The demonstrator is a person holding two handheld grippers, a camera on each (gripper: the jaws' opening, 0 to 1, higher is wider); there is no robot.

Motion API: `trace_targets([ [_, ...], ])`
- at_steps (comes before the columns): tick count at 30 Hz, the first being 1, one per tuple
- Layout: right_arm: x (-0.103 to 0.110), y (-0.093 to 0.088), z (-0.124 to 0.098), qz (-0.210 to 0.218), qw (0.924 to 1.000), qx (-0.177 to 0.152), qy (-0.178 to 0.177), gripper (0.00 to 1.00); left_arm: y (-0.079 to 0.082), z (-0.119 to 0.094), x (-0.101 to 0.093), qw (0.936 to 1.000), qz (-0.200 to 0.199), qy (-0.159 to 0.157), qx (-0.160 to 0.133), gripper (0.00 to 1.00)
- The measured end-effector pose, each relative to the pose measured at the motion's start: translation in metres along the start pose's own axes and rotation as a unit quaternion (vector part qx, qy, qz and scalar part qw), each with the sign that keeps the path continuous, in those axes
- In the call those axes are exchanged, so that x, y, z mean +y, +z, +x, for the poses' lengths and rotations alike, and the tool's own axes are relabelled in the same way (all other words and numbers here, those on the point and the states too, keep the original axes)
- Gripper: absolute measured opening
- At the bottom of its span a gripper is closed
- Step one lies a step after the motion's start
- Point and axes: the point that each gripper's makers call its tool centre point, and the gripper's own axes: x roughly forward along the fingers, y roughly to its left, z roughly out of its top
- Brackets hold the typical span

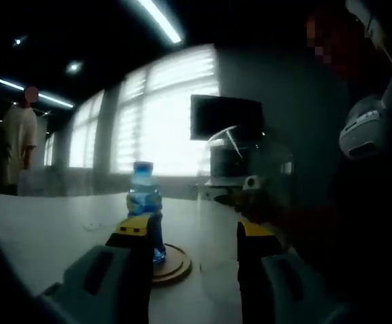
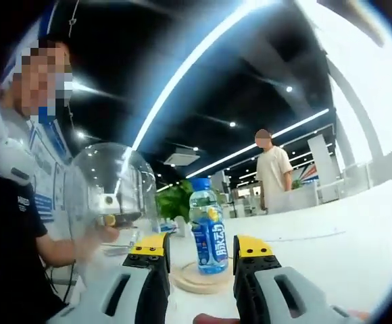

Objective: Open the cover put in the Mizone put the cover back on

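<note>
My left gripper view is dim, backlit by glaring windows [image 1: 165, 115]; ceiling light strips [image 2: 182, 74] streak my brighter, edge-warped right gripper view.

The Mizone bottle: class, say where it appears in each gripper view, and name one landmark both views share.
Left gripper view: the Mizone bottle is left of centre, partly behind the left tong.
Right gripper view: the bottle is at centre, between the tongs.
Shared landmark: the round wooden base on which the bottle stands.

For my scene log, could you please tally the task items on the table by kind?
Mizone bottle: 1
Round wooden base under the bottle: 1
Clear dome cover, lifted off to the side: 1
Total: 3
</note>
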Motion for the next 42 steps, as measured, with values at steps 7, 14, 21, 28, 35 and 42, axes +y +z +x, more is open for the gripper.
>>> trace_targets([
  [7, 0.031, 0.012, -0.009, 0.024, 0.9969, -0.004, 0.075, 0.36, -0.005, -0.003, -0.020, 0.9994, -0.015, -0.028, 0.013, 0.45],
  [14, 0.063, 0.014, -0.006, 0.017, 0.9910, 0.004, 0.133, 0.44, -0.010, 0.007, -0.036, 0.9978, -0.038, -0.050, 0.023, 0.52],
  [21, 0.091, 0.003, 0.007, 0.002, 0.9831, 0.046, 0.177, 0.49, -0.010, 0.016, -0.053, 0.9957, -0.048, -0.077, 0.020, 0.55],
  [28, 0.098, -0.003, 0.016, -0.001, 0.9800, 0.060, 0.190, 0.62, -0.013, 0.025, -0.058, 0.9950, -0.057, -0.080, 0.017, 0.56],
  [35, 0.103, -0.009, 0.019, 0.000, 0.9771, 0.067, 0.202, 0.63, -0.016, 0.030, -0.062, 0.9945, -0.060, -0.084, 0.014, 0.58],
  [42, 0.111, -0.014, 0.022, -0.004, 0.9749, 0.083, 0.206, 0.64, -0.016, 0.032, -0.063, 0.9950, -0.054, -0.084, 0.009, 0.59],
])
